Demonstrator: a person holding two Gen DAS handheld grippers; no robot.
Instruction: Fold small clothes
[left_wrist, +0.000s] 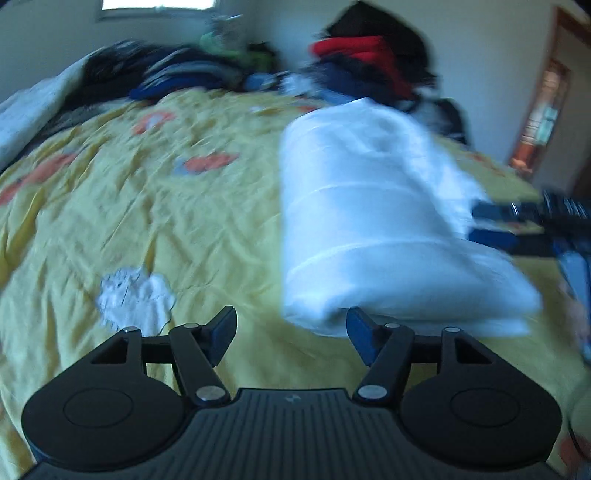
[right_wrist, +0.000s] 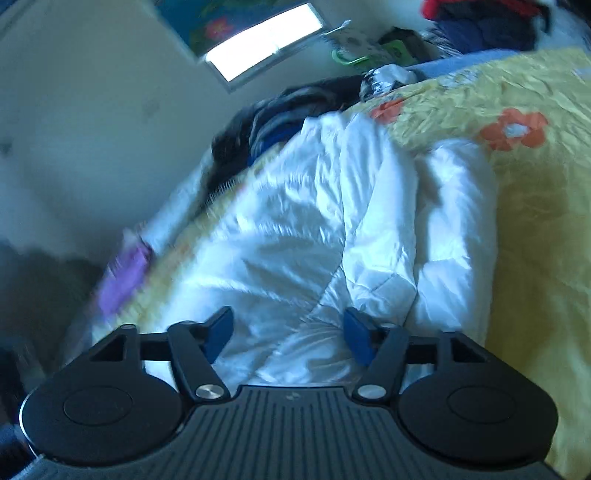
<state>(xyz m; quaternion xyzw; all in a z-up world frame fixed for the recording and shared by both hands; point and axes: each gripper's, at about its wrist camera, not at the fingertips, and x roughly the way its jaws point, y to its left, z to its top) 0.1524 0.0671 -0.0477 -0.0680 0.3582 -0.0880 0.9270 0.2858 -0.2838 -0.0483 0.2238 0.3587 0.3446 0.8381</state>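
Note:
A white puffy garment (left_wrist: 369, 221) lies folded into a thick bundle on the yellow flowered bedspread (left_wrist: 147, 206), right of centre in the left wrist view. My left gripper (left_wrist: 291, 332) hovers open at its near left corner. Only bedspread shows between its fingers, and the right pad (left_wrist: 360, 332) sits at the bundle's edge. At the right edge of that view my right gripper (left_wrist: 474, 223) reaches in against the bundle's side. In the right wrist view the white garment (right_wrist: 314, 240) fills the middle. The right gripper (right_wrist: 288, 332) stands open with shiny fabric between its fingers.
Piles of clothes line the far side of the bed: a dark heap (left_wrist: 166, 74) and a red and dark stack (left_wrist: 369, 55). A white flower patch (left_wrist: 136, 299) marks the bedspread. A doorway (left_wrist: 543, 110) is at the right, and a purple item (right_wrist: 122, 280) lies at the bed's edge.

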